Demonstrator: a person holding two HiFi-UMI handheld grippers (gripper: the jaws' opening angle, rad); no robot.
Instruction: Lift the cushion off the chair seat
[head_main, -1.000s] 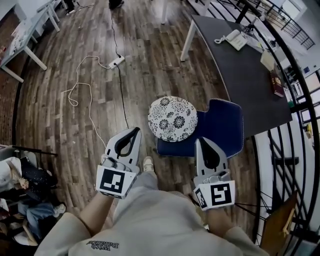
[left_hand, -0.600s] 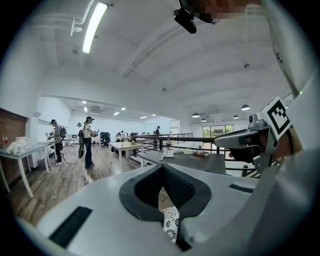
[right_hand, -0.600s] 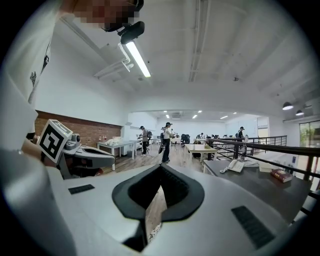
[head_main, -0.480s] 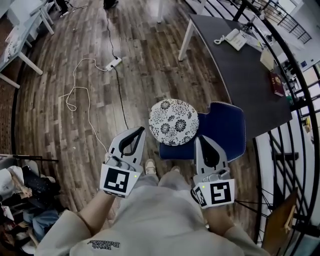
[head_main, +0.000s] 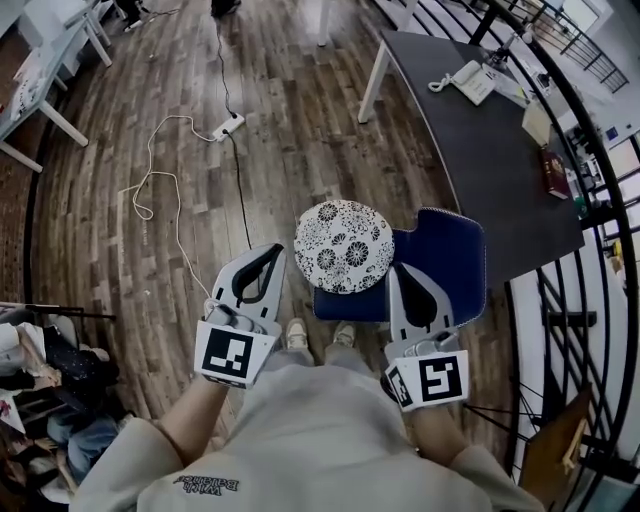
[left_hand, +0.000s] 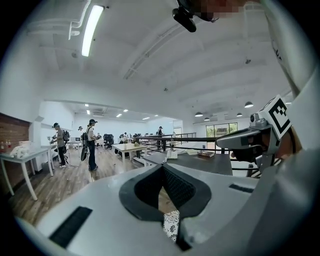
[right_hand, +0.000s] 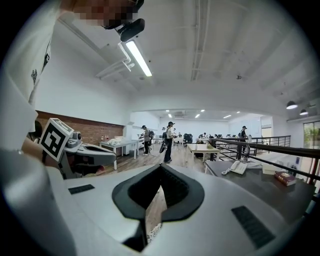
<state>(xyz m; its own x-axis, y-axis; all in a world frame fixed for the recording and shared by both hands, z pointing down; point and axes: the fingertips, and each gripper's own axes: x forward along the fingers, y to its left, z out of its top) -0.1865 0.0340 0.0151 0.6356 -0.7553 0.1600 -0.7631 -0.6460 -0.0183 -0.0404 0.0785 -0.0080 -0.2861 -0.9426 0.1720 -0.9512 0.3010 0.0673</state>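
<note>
Nearer the chair (head_main: 452, 262) than before, the left gripper (head_main: 268, 252) and right gripper (head_main: 400, 274) have jaws together, empty; the cushion (head_main: 344, 246) lies untouched on the seat, so gripping and lifting seem still ahead.

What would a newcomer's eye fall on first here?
The round black-and-white flowered cushion stands out most, lying on the blue chair at the middle of the head view. Just below it the person holds the left tool and the right tool, both shut and empty, pointing toward it. A white power strip lies on the wood floor at upper left.
</note>
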